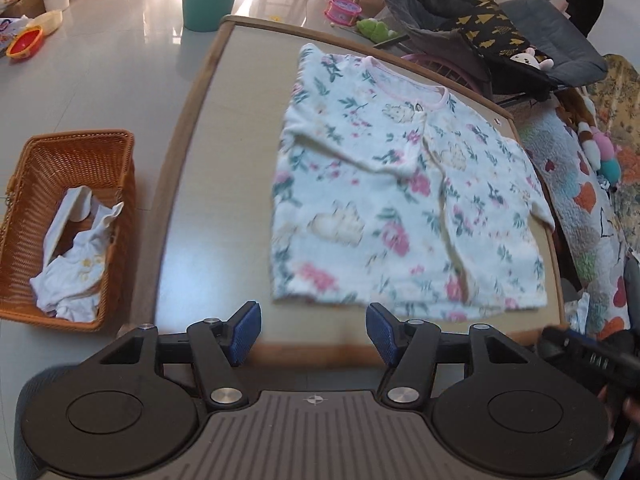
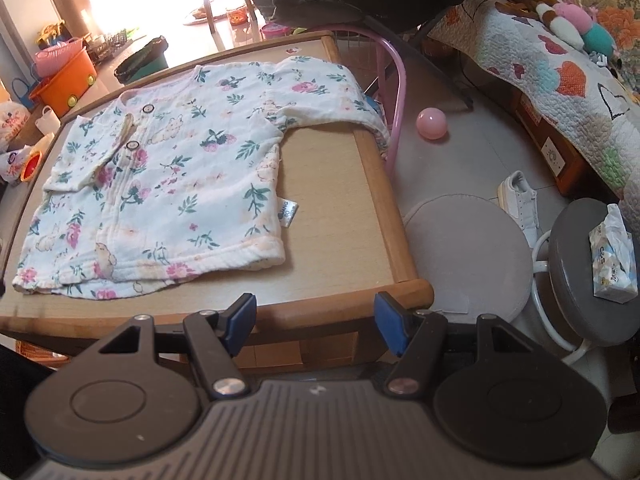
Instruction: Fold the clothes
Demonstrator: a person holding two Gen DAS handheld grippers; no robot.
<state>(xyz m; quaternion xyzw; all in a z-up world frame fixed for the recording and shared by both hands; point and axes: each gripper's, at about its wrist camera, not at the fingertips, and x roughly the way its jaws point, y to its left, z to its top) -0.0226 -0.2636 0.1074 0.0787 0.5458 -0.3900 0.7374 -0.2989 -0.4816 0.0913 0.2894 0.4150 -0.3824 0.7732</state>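
Floral shirt [image 2: 160,184] spread flat on table [image 2: 332,208] (one sleeve trailing off the edge). Left gripper [image 1: 314,334] and right gripper [image 2: 316,322] hovering at near rim, spread wide, empty.

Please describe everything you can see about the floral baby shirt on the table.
The floral baby shirt is white or cream, printed with pink flowers, green leaves and small pale animals. The fabric looks soft and quilted. It has a pale pink neckline, a front opening with two round dark-rimmed buttons, and a small label at the side seam. It lies front up and mostly flat on the wooden-edged table. One sleeve is folded across the chest; the other extends over the table edge. Neither claw touches it.
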